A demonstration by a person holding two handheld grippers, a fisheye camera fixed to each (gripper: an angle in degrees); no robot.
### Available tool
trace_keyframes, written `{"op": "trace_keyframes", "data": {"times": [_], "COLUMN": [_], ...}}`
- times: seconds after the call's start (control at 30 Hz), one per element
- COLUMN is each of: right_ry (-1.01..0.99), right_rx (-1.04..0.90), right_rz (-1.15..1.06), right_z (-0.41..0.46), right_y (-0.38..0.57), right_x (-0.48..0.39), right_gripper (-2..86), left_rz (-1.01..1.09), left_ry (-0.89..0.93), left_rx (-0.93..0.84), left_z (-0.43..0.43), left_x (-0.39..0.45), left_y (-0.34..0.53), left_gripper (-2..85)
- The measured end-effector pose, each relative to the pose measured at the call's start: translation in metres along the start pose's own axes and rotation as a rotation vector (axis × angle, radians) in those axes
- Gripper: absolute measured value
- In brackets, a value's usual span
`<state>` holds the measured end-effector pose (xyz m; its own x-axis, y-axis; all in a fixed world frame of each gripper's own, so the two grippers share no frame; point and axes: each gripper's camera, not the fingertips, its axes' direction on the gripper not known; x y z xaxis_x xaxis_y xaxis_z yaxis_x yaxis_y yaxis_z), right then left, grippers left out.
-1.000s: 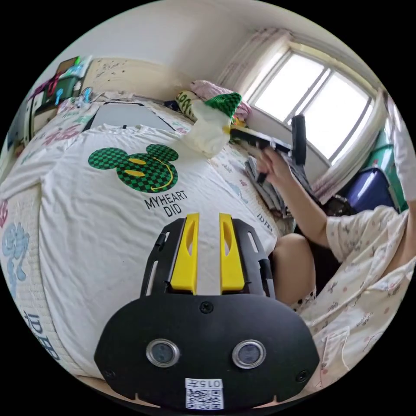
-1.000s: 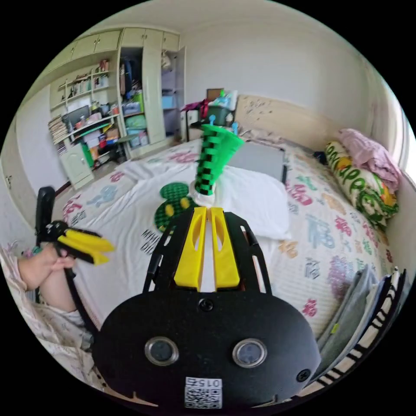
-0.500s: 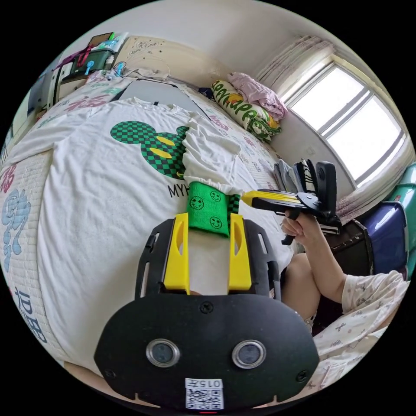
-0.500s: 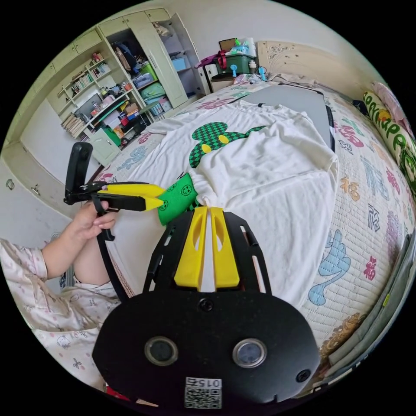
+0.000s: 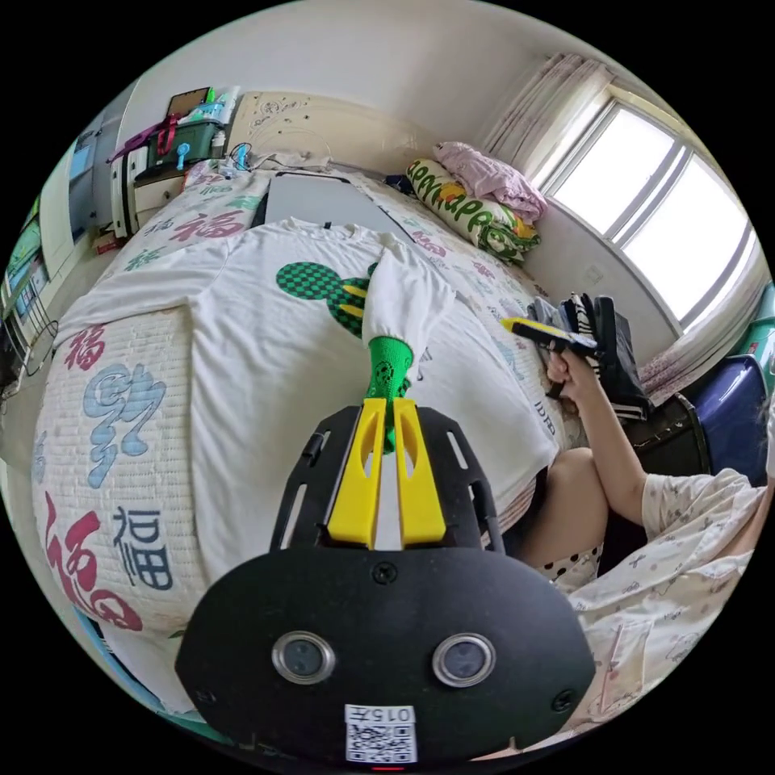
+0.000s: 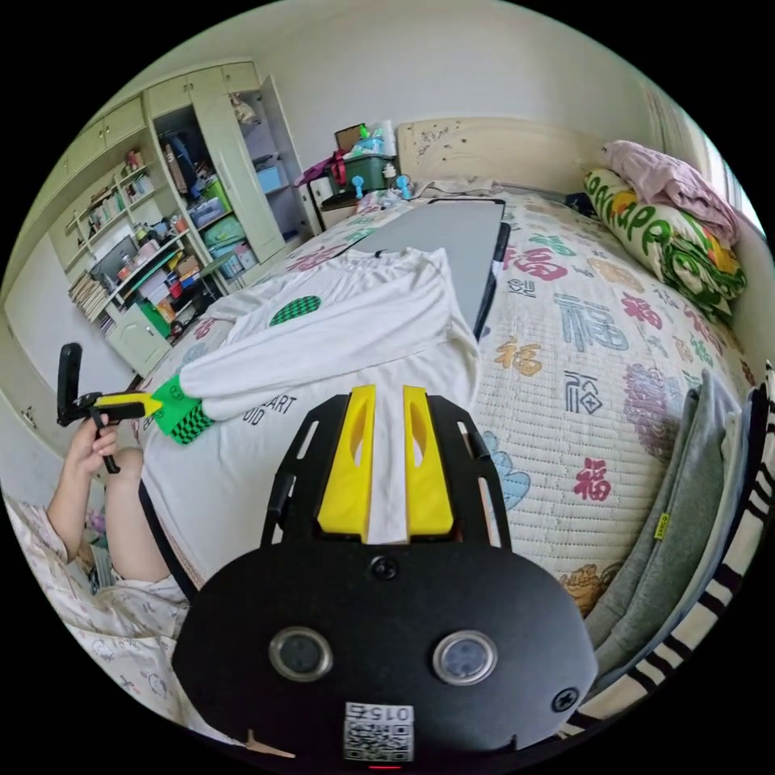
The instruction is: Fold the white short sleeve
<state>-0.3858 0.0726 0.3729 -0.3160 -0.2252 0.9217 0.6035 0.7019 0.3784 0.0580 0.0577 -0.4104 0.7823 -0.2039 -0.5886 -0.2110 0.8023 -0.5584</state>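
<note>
One white shirt (image 5: 266,355) on bed (image 6: 597,355); left gripper (image 5: 386,420) jaws pinching green cuff (image 5: 389,373); right gripper (image 6: 386,408) jaws slightly parted, empty

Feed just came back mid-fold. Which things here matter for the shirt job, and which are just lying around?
Job:
- white shirt, spread on the bed
- its green cuff, pinched in the left gripper
- right gripper, holding nothing

Lying about:
- grey board under the shirt's collar
- rolled quilt
- pink cloth on it
- clothes pile
- shelves
</note>
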Motion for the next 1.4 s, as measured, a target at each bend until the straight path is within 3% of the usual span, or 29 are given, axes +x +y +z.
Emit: {"op": "trace_keyframes", "data": {"times": [0.2,0.33,0.53,0.63,0.83,1.03,1.13,1.27,1.4], "right_ry": [0.02,0.091,0.168,0.2,0.168,0.148,0.166,-0.113,-0.256], "right_rx": [-0.013,-0.059,-0.126,-0.18,-0.167,-0.181,-0.091,0.025,-0.063], "right_rz": [0.137,0.098,0.088,0.091,0.188,0.246,0.12,-0.281,-0.582], "right_z": [0.046,0.087,0.149,0.179,0.186,0.176,0.119,0.057,0.082], "right_y": [-0.025,-0.047,-0.103,-0.118,-0.112,-0.082,-0.044,0.028,0.084], "right_x": [0.067,0.091,0.147,0.17,0.238,0.286,0.26,0.148,0.045], "right_gripper": [9.0,10.3,10.8,4.8,1.1,4.4,5.6,7.1,10.1], "left_rz": [-0.091,-0.138,-0.188,-0.175,-0.294,-0.254,-0.215,-0.176,-0.173], "left_ry": [0.037,0.087,0.189,0.333,0.418,0.323,0.245,0.134,0.196], "left_rx": [0.002,0.013,-0.015,-0.049,-0.03,-0.115,-0.054,0.054,0.052], "left_z": [-0.007,-0.014,-0.019,-0.031,-0.064,-0.088,-0.137,-0.179,-0.146], "left_x": [0.001,0.002,0.011,0.027,0.056,0.097,0.109,0.124,0.141], "left_y": [0.012,0.01,-0.003,-0.008,0.01,0.01,0.01,-0.024,-0.087], "left_gripper": [9.3,11.6,3.9,0.2,-0.2,4.9,6.1,8.0,9.1]}}
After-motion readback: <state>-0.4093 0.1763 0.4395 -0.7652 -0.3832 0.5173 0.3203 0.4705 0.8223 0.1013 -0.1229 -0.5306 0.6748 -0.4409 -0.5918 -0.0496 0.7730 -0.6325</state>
